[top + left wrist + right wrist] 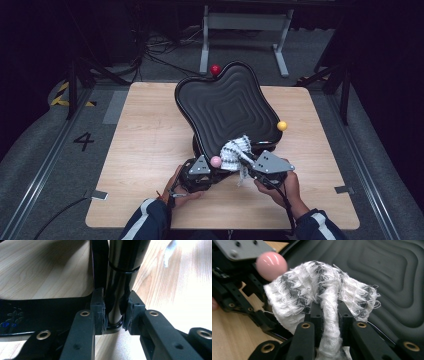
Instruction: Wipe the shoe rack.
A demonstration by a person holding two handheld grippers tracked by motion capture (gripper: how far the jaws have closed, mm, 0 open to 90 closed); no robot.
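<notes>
Right gripper with cloth at seat edge.

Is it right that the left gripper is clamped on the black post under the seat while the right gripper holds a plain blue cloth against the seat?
Not quite. The left gripper is clamped on the black post, but the cloth in the right gripper is white with grey patterning, not plain blue. The right gripper view shows it pinched between the jaws, lying against the ridged black seat.
</notes>
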